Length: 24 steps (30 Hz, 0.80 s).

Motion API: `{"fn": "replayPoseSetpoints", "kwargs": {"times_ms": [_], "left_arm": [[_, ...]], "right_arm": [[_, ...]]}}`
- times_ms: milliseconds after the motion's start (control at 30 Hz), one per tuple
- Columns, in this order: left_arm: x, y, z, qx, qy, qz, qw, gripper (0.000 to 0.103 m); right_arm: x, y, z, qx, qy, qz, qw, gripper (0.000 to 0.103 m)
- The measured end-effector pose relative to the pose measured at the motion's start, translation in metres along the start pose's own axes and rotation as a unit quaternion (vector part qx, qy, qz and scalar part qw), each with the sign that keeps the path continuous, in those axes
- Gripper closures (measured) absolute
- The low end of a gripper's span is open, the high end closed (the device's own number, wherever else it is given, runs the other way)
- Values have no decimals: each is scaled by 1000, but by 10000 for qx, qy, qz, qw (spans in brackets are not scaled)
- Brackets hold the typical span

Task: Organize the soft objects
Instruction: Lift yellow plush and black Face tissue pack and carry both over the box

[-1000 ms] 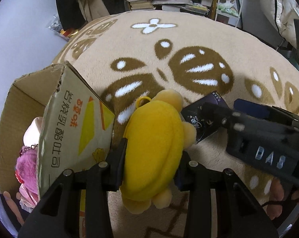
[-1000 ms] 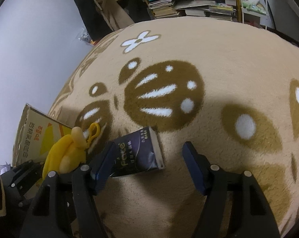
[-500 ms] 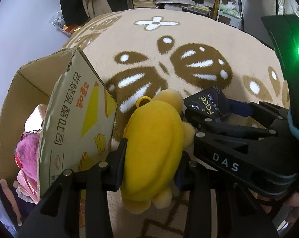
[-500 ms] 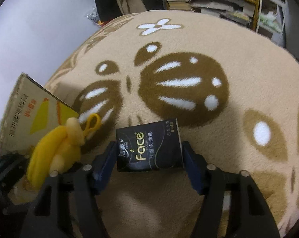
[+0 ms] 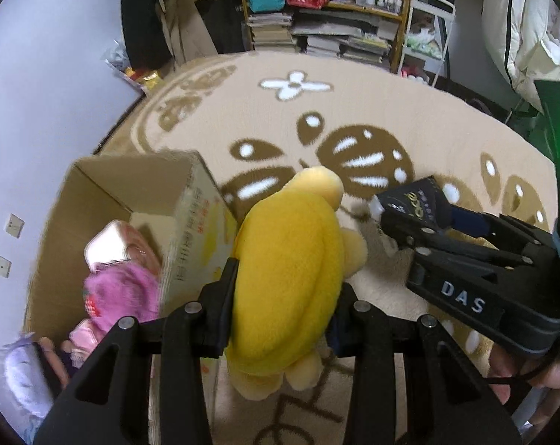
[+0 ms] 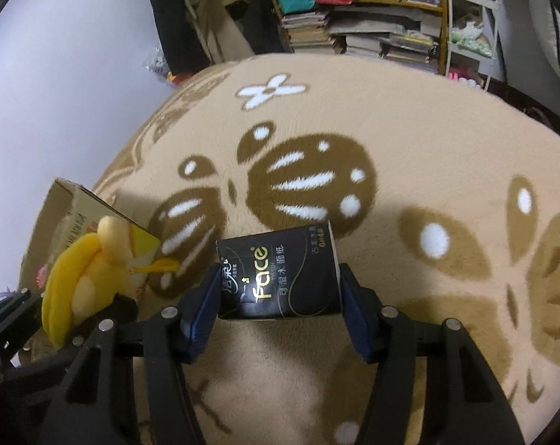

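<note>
Lower left, left view: open box [image 5: 105, 189] with pink plush [image 5: 122, 291] inside. Centre: left gripper [image 5: 282, 296] clenched on yellow plush [image 5: 291, 282], beside box wall. Right-wrist view, centre: right gripper [image 6: 280, 296] gripping black tissue pack [image 6: 280, 274] above rug [image 6: 428, 141].

A plump yellow plush toy [image 5: 287, 270], rounded head uppermost and pale stubby feet dangling below, hangs upright and clear of the beige patterned rug, squeezed at its middle, with a yellow loop trailing from its head. Beside it stands an open cardboard box [image 5: 94, 193] with printed sides, holding a fluffy pink soft toy [image 5: 120, 293] and other pale soft items. To the plush's right, a black tissue pack [image 6: 280, 274] lettered "Face" in gold is held flat, label upward, pinched at both short ends.
</note>
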<state>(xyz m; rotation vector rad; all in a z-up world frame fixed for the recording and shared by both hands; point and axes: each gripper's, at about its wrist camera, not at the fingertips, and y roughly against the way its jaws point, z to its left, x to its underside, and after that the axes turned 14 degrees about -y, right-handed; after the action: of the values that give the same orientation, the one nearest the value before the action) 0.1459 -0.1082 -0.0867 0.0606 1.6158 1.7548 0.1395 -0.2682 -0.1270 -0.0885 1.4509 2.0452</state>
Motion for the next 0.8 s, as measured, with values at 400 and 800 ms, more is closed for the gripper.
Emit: {"fn": "replayPoseSetpoints", "kwargs": {"times_ms": [400,800], "left_arm": [[4,68,47,-281,346,-449,9980,65],[38,129,113,-665,661,-663,9934,65]], "right_arm": [[4,55,45,-284,184,-363,9988,39],[31,82,111,-634,493,-476,9956,39]]}}
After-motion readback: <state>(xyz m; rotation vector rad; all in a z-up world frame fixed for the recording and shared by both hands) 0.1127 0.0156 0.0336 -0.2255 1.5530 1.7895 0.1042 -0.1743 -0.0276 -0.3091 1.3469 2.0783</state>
